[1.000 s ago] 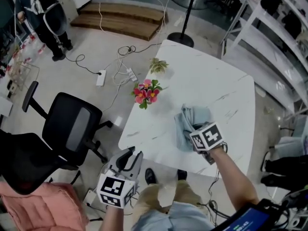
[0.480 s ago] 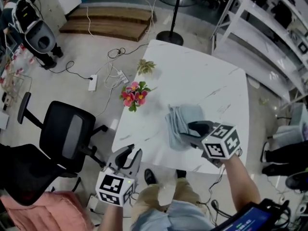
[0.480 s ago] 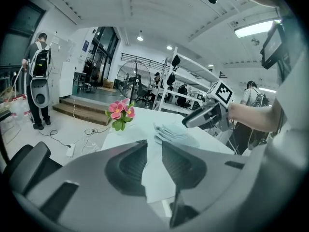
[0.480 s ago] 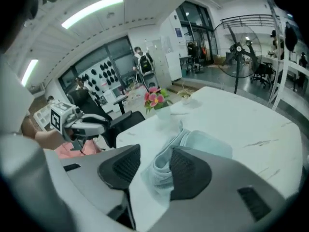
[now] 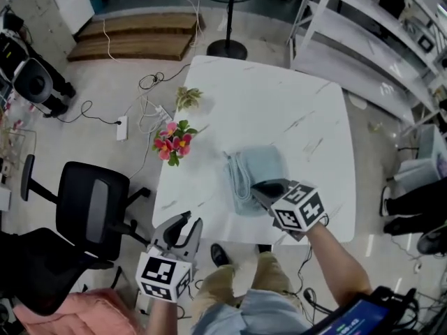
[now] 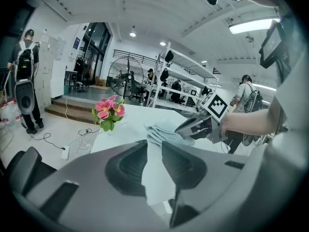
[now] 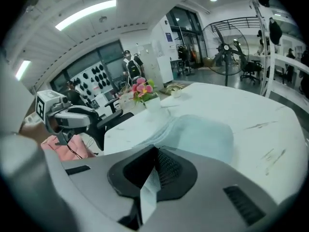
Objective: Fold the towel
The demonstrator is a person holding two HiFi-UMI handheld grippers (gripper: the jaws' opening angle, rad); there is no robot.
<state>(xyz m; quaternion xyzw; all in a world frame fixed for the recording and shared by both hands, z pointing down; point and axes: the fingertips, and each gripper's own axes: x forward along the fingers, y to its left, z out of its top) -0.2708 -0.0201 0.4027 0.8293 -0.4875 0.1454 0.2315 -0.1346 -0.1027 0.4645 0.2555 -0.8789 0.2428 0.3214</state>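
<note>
While a black office chair (image 5: 94,208) stands on the floor well left of the towel (image 5: 255,167), the left hand-held gripper (image 5: 187,222) hangs left of the towel and nearer the person, just off the near-left corner of the tabletop (image 5: 279,107). Its jaws are a little apart with nothing between them, and only pale surface shows through the gap. Pink flowers (image 5: 171,142) stand left of the towel at the tabletop's left edge, with a small green plant (image 5: 187,98) on the same edge, farther beyond the towel. The towel is pale blue-grey and folded to a rough rectangle. It lies flat, its layered edges stacked along its left side and its near edge close to the tabletop's near rim. A broad stretch of white marbled surface runs beyond the towel and to its right. The right hand-held gripper (image 5: 258,187) sits over the towel's near-right corner, its jaws together after just closing, with no cloth plainly caught between them. Whether the tips touch the towel I cannot tell, since the gripper's body covers that corner from above. White shelving (image 5: 363,33) stands right of and beyond the towel, leaving a narrow strip of floor beside the tabletop.
</note>
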